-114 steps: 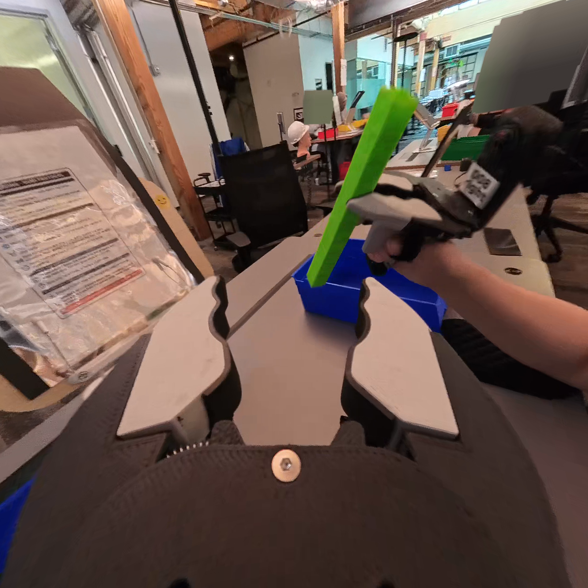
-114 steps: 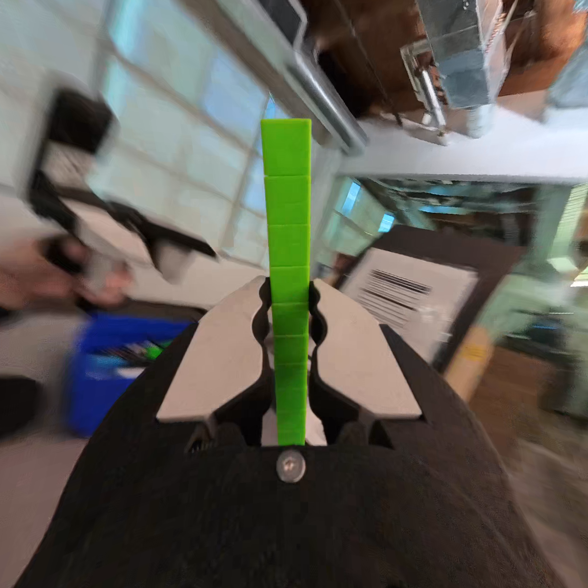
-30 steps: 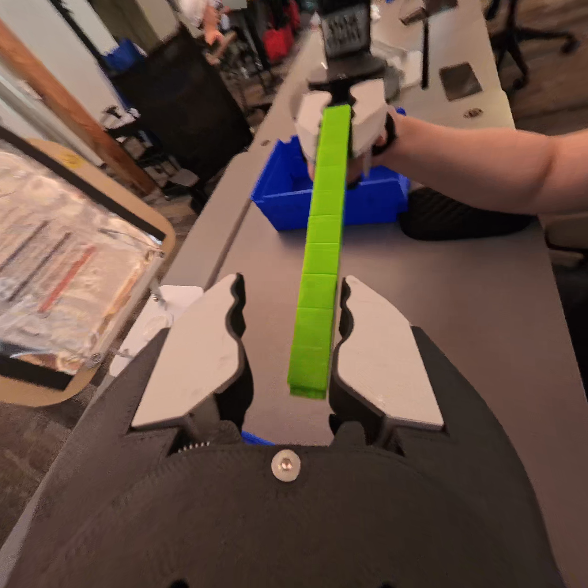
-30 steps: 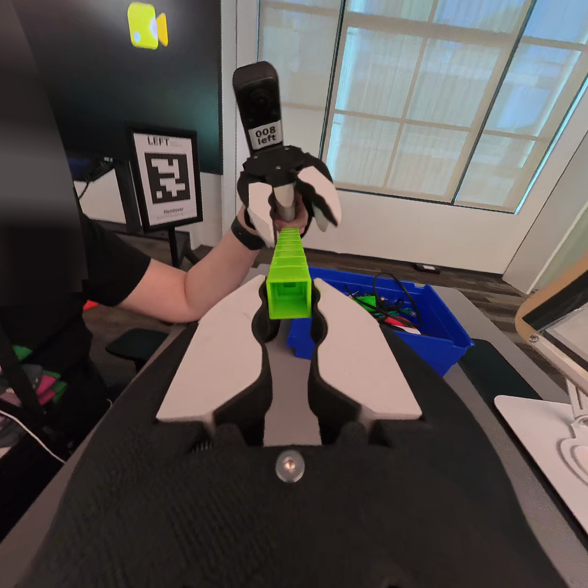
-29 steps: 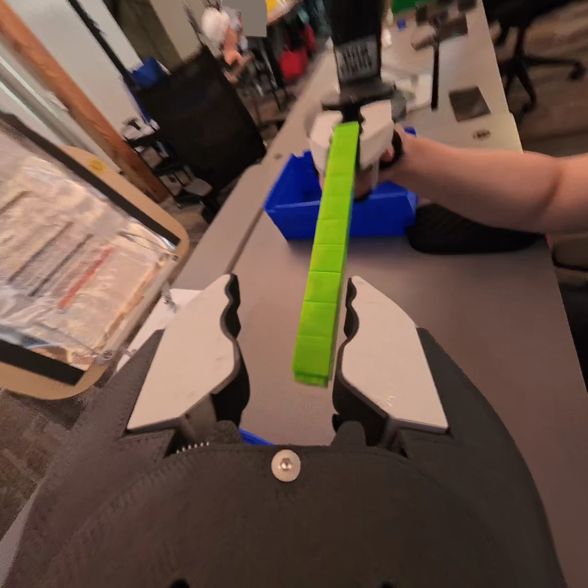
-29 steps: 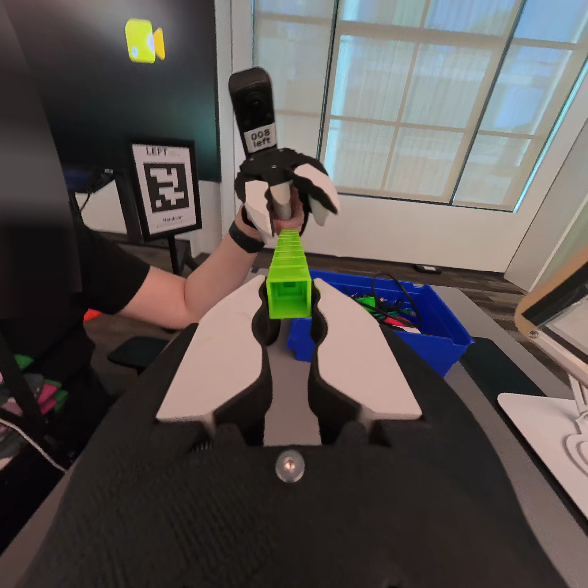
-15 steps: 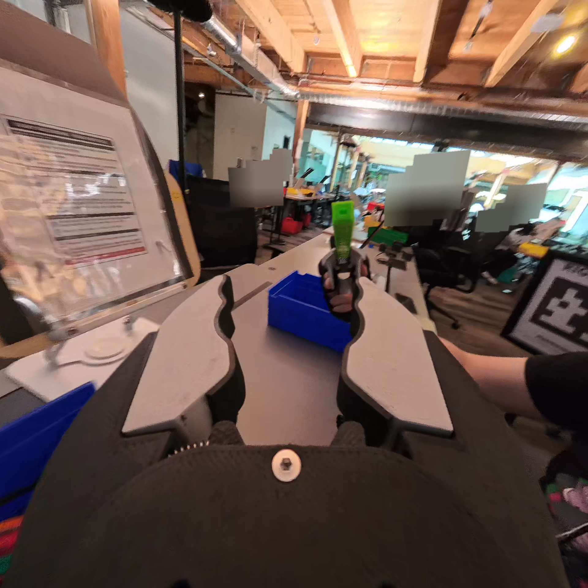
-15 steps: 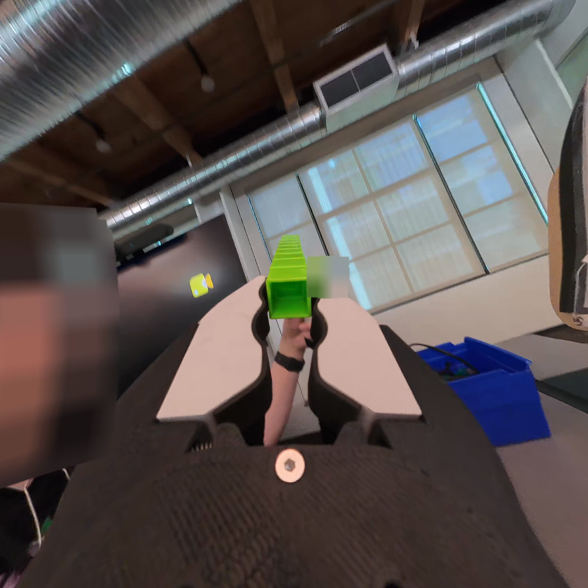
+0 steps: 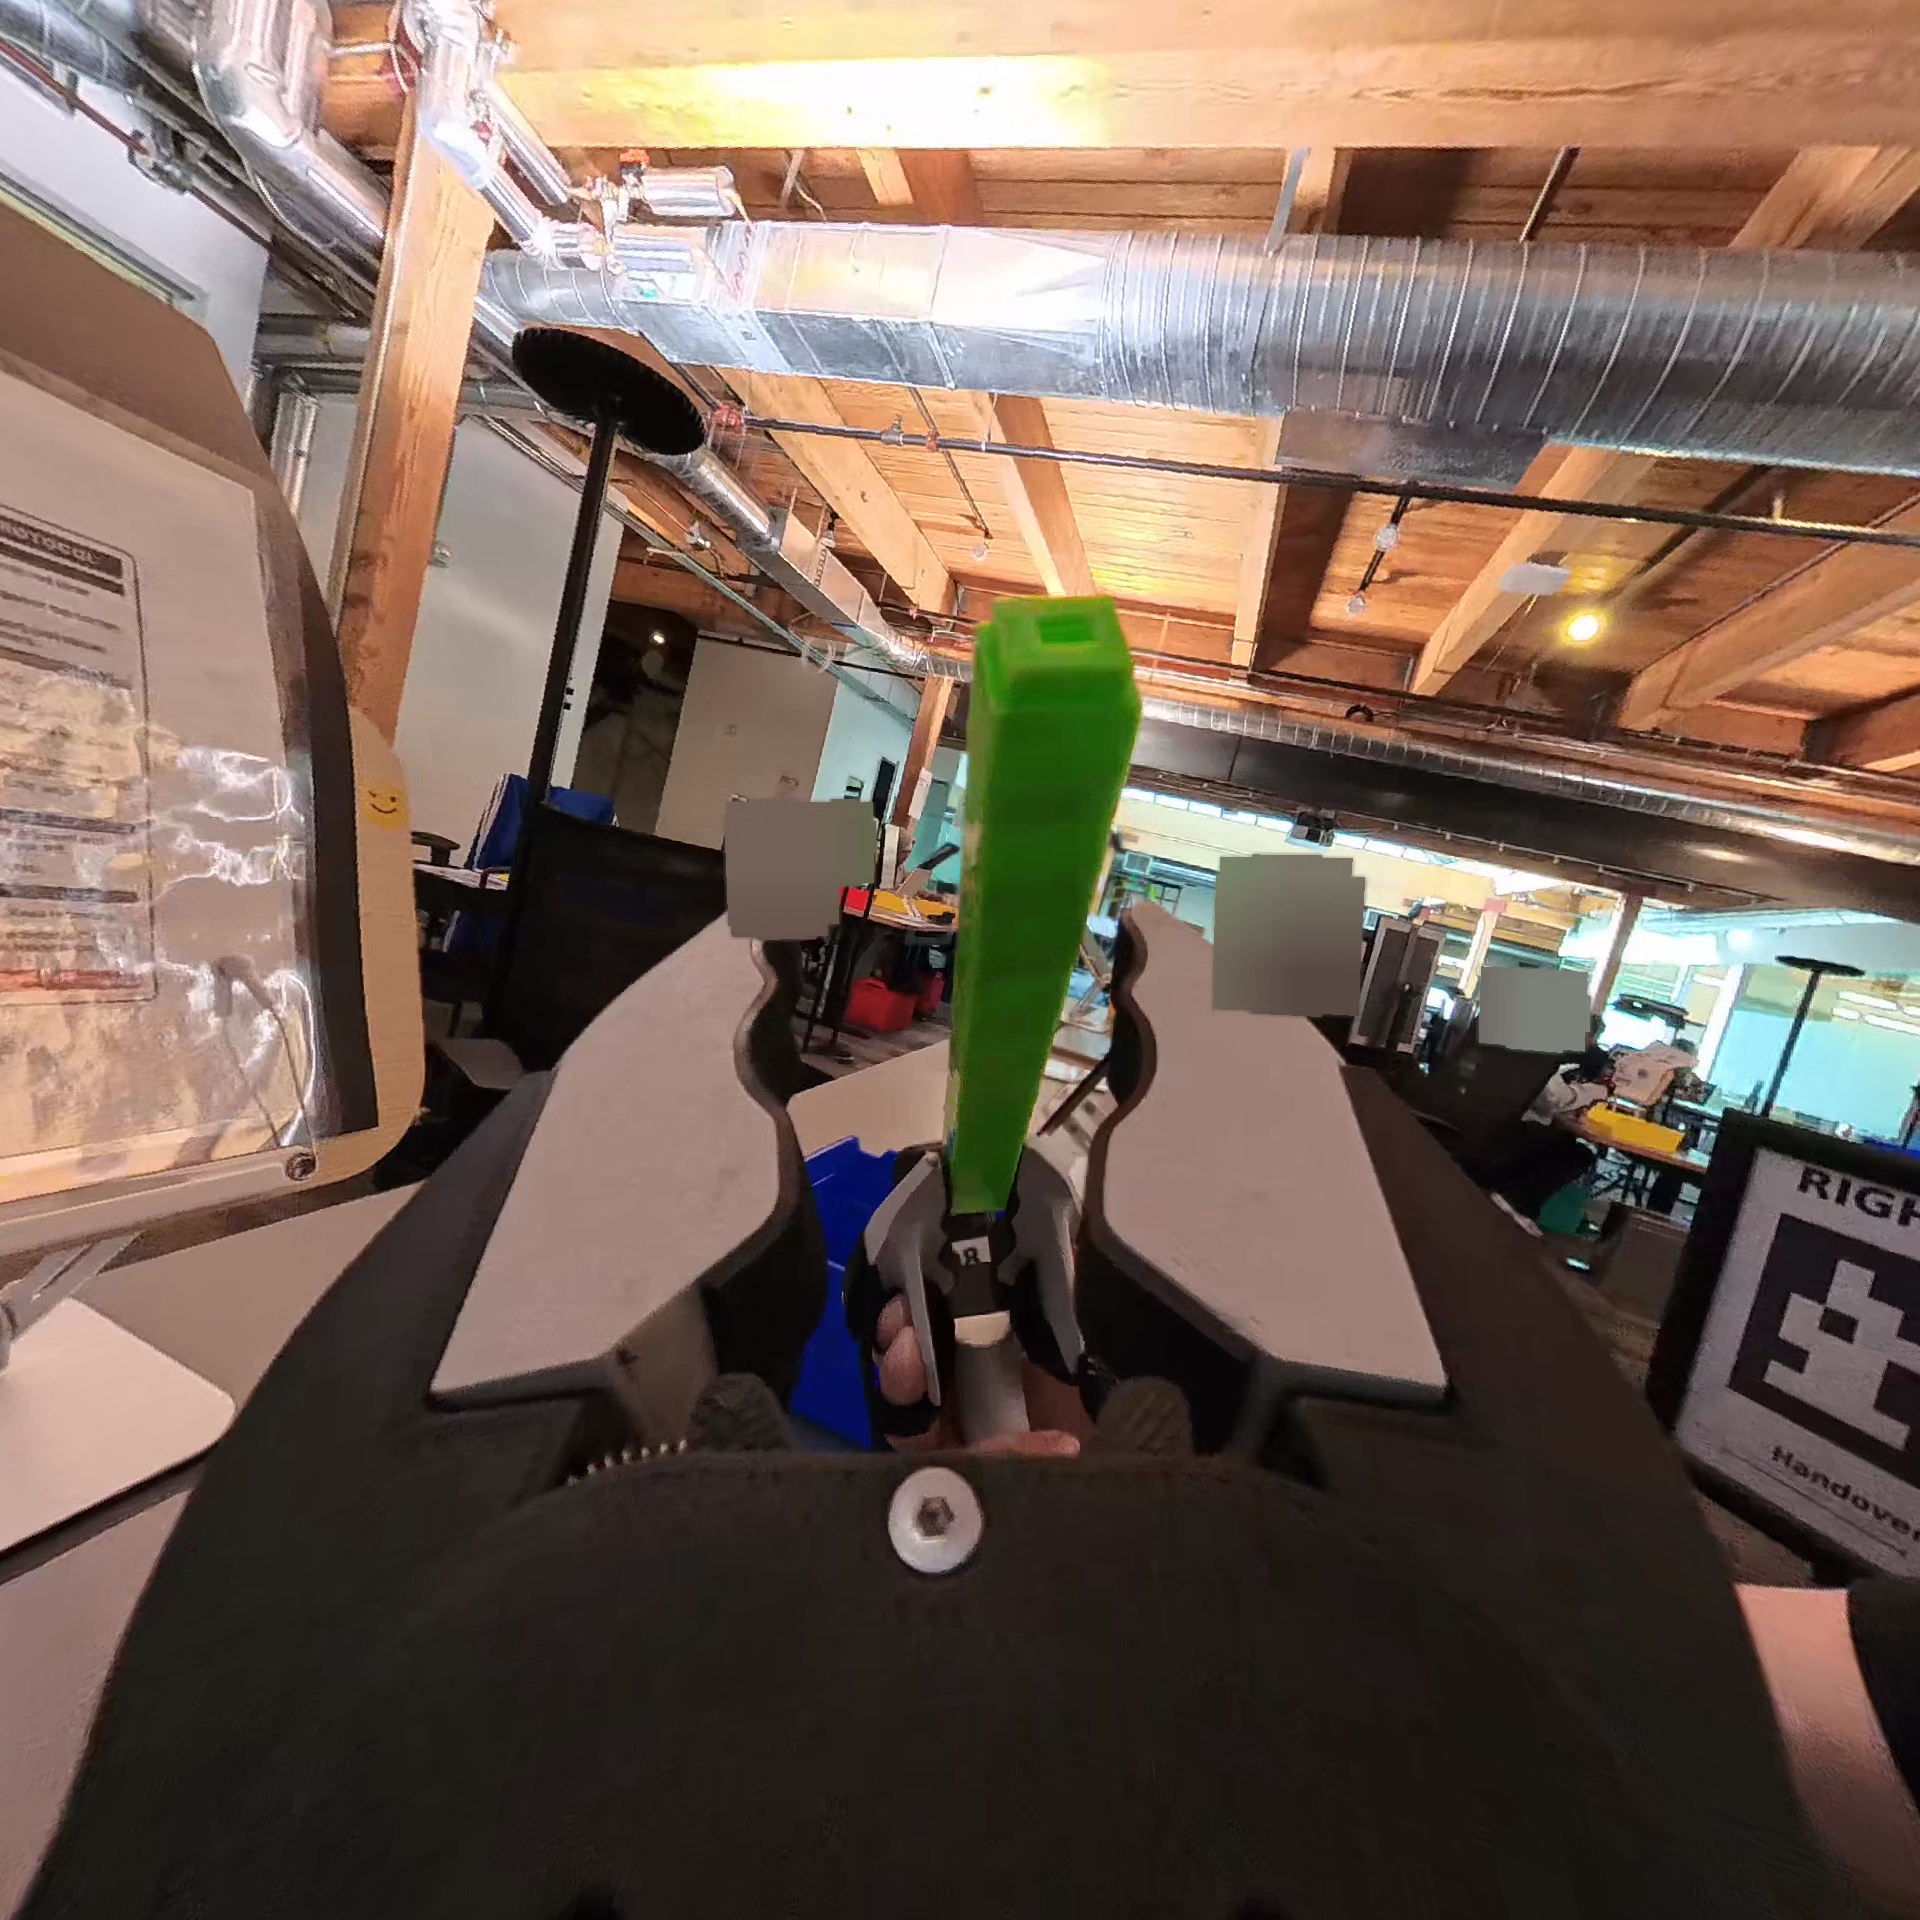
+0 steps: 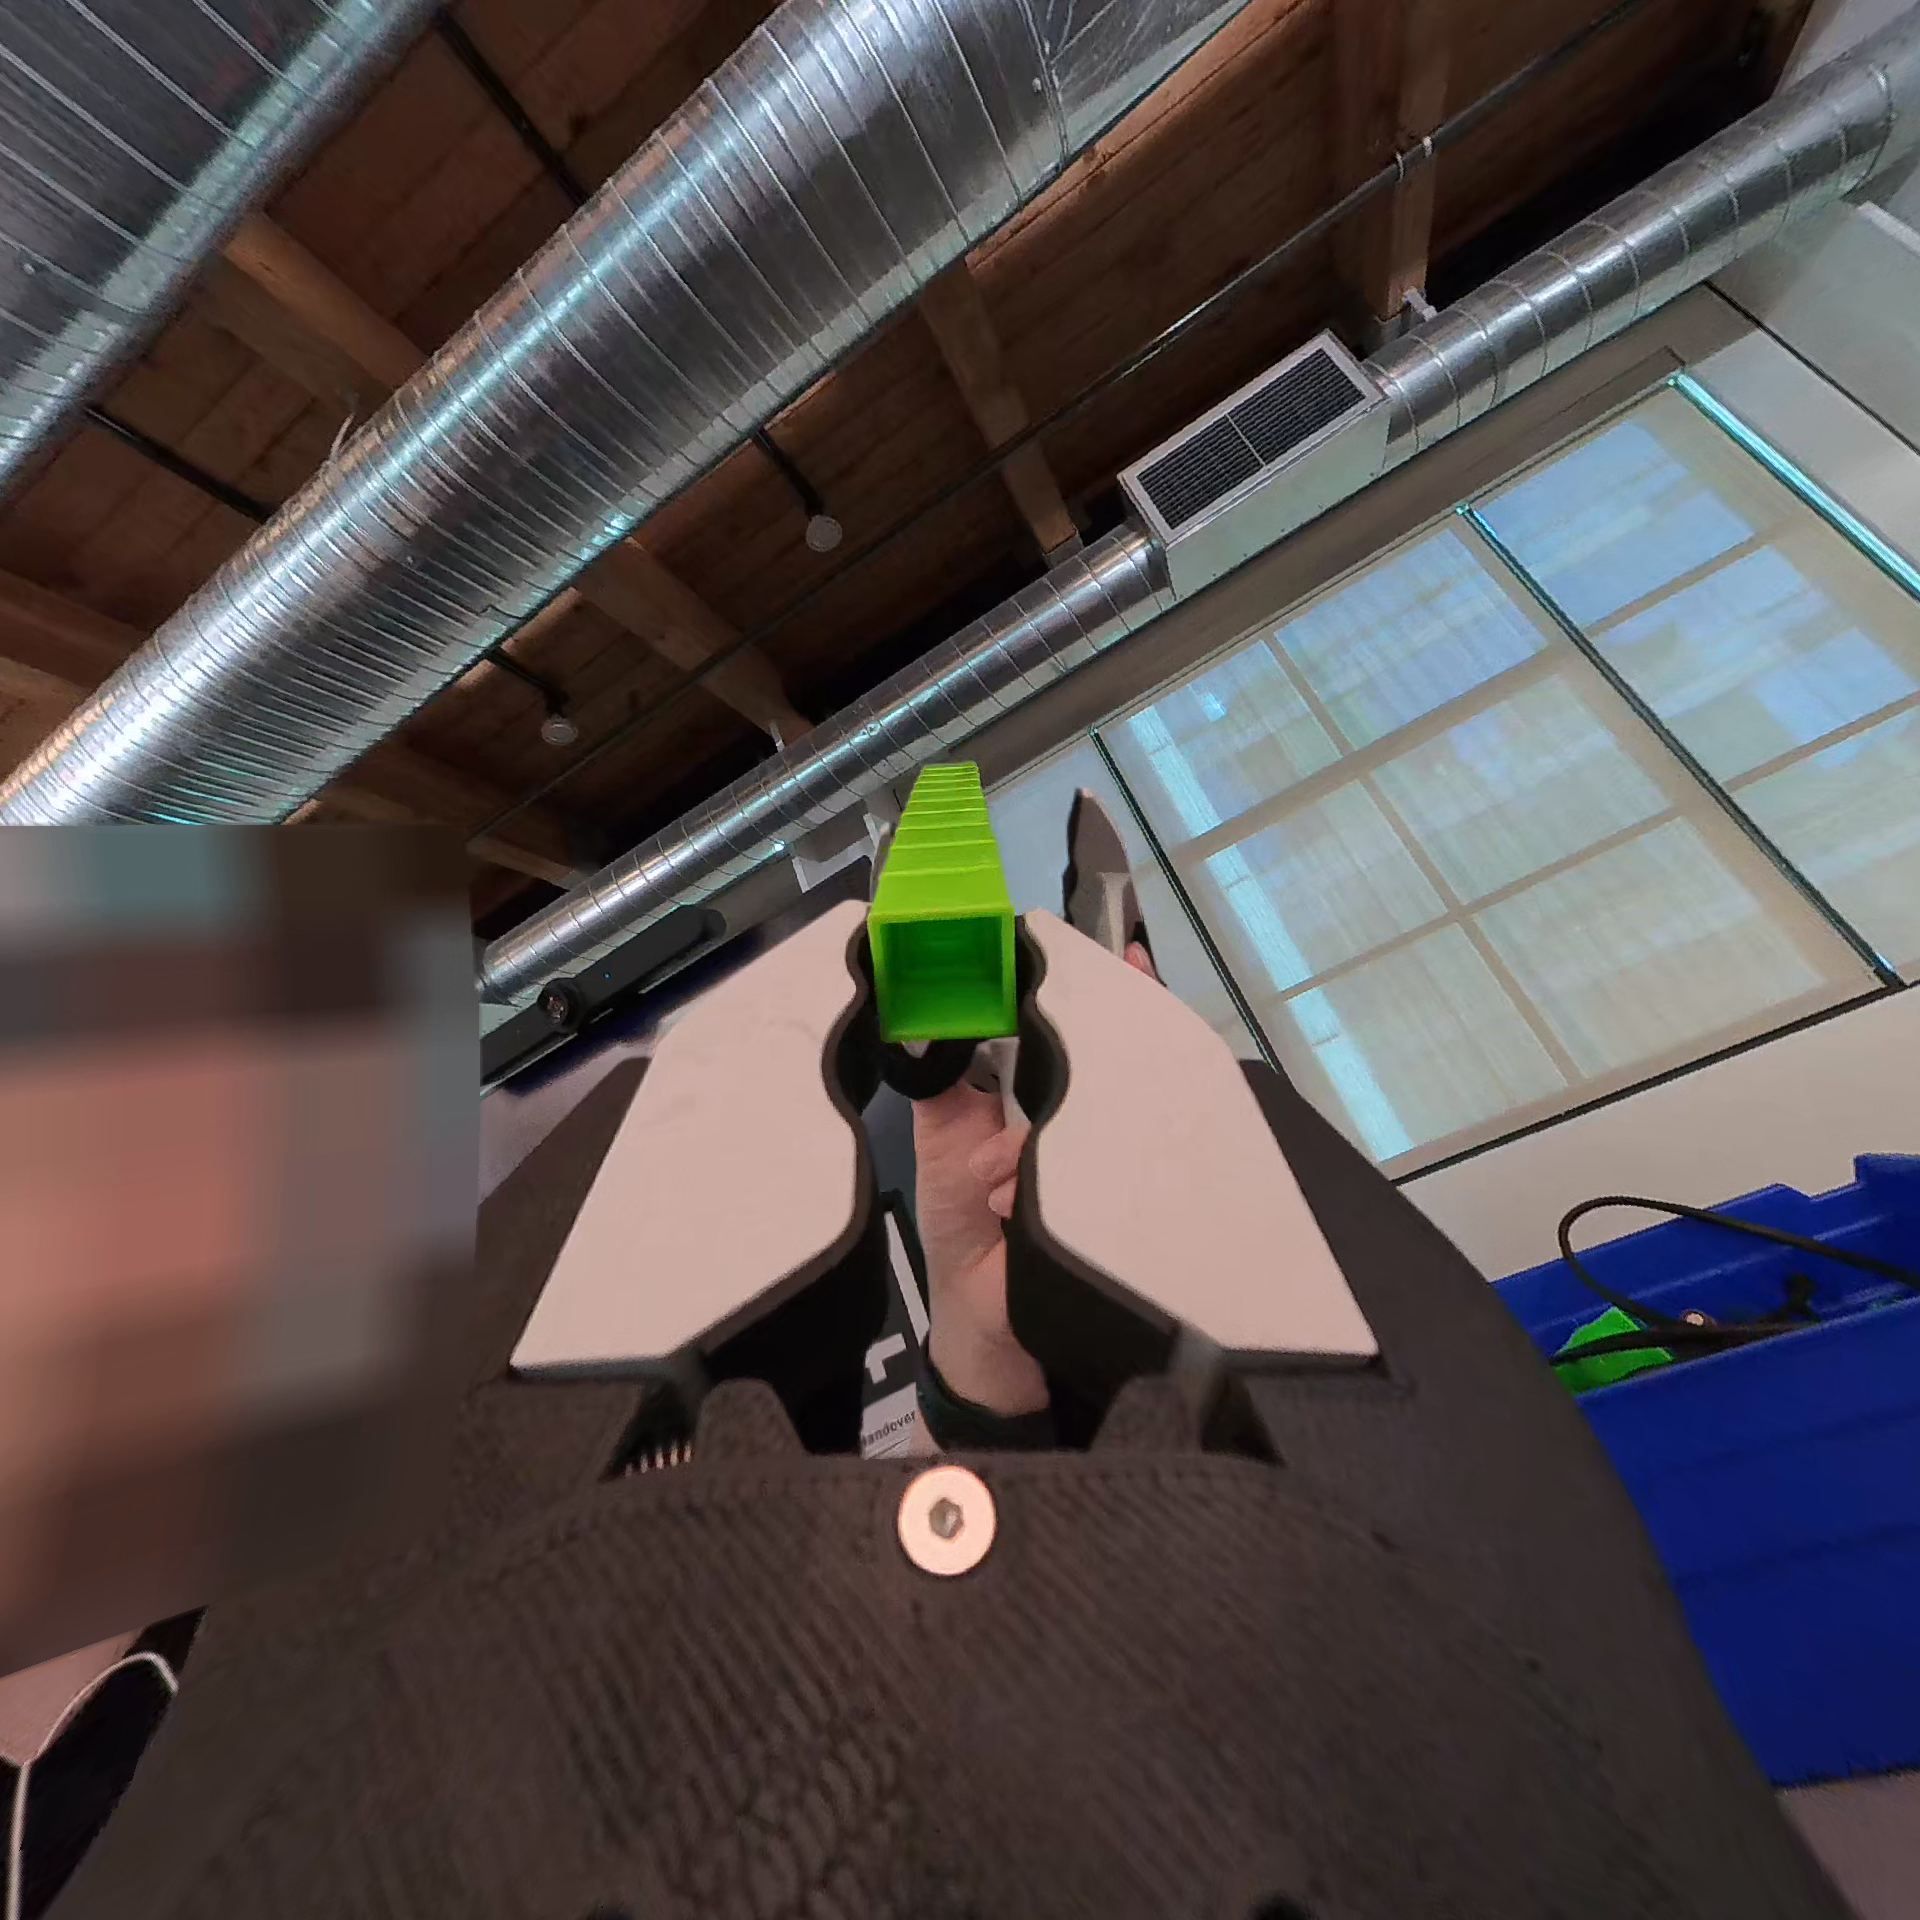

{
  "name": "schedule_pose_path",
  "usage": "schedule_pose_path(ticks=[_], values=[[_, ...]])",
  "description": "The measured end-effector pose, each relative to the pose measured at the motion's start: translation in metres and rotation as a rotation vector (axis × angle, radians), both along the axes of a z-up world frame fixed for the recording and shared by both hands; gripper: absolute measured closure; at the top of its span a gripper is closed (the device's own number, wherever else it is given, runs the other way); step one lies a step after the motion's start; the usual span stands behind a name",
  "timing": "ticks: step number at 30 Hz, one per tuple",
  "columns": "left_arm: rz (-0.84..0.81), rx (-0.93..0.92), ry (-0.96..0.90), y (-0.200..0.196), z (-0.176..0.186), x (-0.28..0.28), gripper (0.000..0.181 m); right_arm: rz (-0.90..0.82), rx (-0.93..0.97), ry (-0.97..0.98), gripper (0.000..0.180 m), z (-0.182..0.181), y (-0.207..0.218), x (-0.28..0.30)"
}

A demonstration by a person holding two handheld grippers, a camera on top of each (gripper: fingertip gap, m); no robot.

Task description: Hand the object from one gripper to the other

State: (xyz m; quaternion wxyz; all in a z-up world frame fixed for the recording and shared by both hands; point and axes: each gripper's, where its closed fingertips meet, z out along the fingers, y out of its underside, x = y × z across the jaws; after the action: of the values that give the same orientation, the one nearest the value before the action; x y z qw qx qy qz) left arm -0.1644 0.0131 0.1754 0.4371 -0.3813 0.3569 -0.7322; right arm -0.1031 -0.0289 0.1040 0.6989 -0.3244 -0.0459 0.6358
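A long bright green bar point(image 9: 1023, 914) made of joined cubes is held at its far end by my right gripper point(image 9: 971, 1236), which shows small beyond my left fingers. The bar's free end points up towards the left wrist camera. It lies in the gap of my open left gripper point(image 9: 940, 930), nearer the right finger, with no visible contact. In the right wrist view my right gripper point(image 10: 943, 935) is shut on the green bar point(image 10: 940, 966), seen end-on. One left finger point(image 10: 1096, 873) and a hand point(image 10: 966, 1205) show beyond it.
A blue bin point(image 9: 826, 1278) stands on the grey table point(image 9: 260, 1278); in the right wrist view the bin point(image 10: 1766, 1455) holds cables and a green piece point(image 10: 1610, 1340). A framed sign point(image 9: 156, 831) stands at left, a marker placard point(image 9: 1818, 1351) at right. Ducts and beams overhead. The left gripper's tips are roughly 11 cm from the right gripper's.
Half a second ago the bar was far off, beyond my left fingers; now it lies between them, close to the camera. Both views have tilted further up. The right gripper stays shut on the bar.
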Motion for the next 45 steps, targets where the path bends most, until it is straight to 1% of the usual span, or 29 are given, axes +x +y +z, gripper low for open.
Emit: schedule_pose_path(ticks=[3, 4, 5, 6, 11, 13, 14, 16, 18, 21, 23, 25, 29, 33, 36, 38, 40, 43, 45], values=[[0.038, 0.009, -0.035, 0.004, 0.000, -0.001, 0.133, -0.002, -0.007, 0.006, 0.157, -0.004, 0.003, -0.003], [0.045, 0.020, -0.052, 0.005, 0.000, -0.002, 0.142, -0.013, -0.018, 0.004, 0.157, -0.006, 0.005, -0.004], [0.051, 0.031, -0.069, 0.005, 0.000, -0.004, 0.155, -0.019, -0.031, -0.008, 0.157, -0.010, 0.008, -0.006], [0.063, 0.035, -0.077, 0.008, 0.000, -0.004, 0.157, -0.014, -0.048, -0.030, 0.157, -0.014, 0.011, -0.009], [0.060, 0.073, -0.017, 0.013, -0.002, -0.006, 0.158, -0.036, -0.030, -0.094, 0.155, -0.021, 0.013, -0.021], [0.101, 0.077, -0.040, 0.024, 0.009, -0.018, 0.158, -0.101, -0.049, -0.117, 0.130, -0.027, 0.019, -0.024], [0.139, 0.077, -0.058, 0.034, 0.016, -0.029, 0.159, -0.126, -0.070, -0.134, 0.123, -0.031, 0.023, -0.024], [0.230, 0.092, -0.099, 0.055, 0.033, -0.057, 0.159, -0.152, -0.105, -0.190, 0.119, -0.041, 0.030, -0.027], [0.330, 0.115, -0.130, 0.076, 0.047, -0.089, 0.159, -0.174, -0.133, -0.233, 0.118, -0.048, 0.037, -0.026], [0.405, 0.103, -0.195, 0.097, 0.063, -0.135, 0.159, -0.216, -0.153, -0.259, 0.118, -0.052, 0.042, -0.020], [0.430, 0.091, -0.223, 0.106, 0.068, -0.156, 0.159, -0.259, -0.156, -0.290, 0.119, -0.051, 0.043, -0.016], [0.461, 0.113, -0.214, 0.109, 0.069, -0.164, 0.159, -0.336, -0.149, -0.364, 0.121, -0.046, 0.044, -0.012], [0.573, 0.270, -0.122, 0.099, 0.064, -0.148, 0.159, -0.588, -0.083, -0.559, 0.128, -0.011, 0.030, -0.003], [0.680, 0.457, -0.021, 0.075, 0.051, -0.102, 0.159, -0.845, 0.002, -0.760, 0.133, 0.033, 0.006, -0.010], [0.639, 0.557, 0.000, 0.038, 0.032, -0.054, 0.158, -1.034, 0.077, -0.983, 0.135, 0.050, -0.007, -0.032], [0.638, 0.658, 0.054, 0.015, 0.013, -0.023, 0.158, -1.129, 0.119, -1.088, 0.139, 0.058, -0.015, -0.050], [0.686, 0.772, 0.103, 0.000, -0.003, -0.001, 0.159, -1.209, 0.134, -1.160, 0.140, 0.061, -0.020, -0.064], [0.748, 0.889, 0.143, -0.016, -0.021, 0.018, 0.159, -1.292, 0.144, -1.199, 0.140, 0.063, -0.024, -0.078], [0.769, 0.928, 0.154, -0.024, -0.027, 0.025, 0.159, -1.334, 0.136, -1.211, 0.140, 0.061, -0.022, -0.081]])
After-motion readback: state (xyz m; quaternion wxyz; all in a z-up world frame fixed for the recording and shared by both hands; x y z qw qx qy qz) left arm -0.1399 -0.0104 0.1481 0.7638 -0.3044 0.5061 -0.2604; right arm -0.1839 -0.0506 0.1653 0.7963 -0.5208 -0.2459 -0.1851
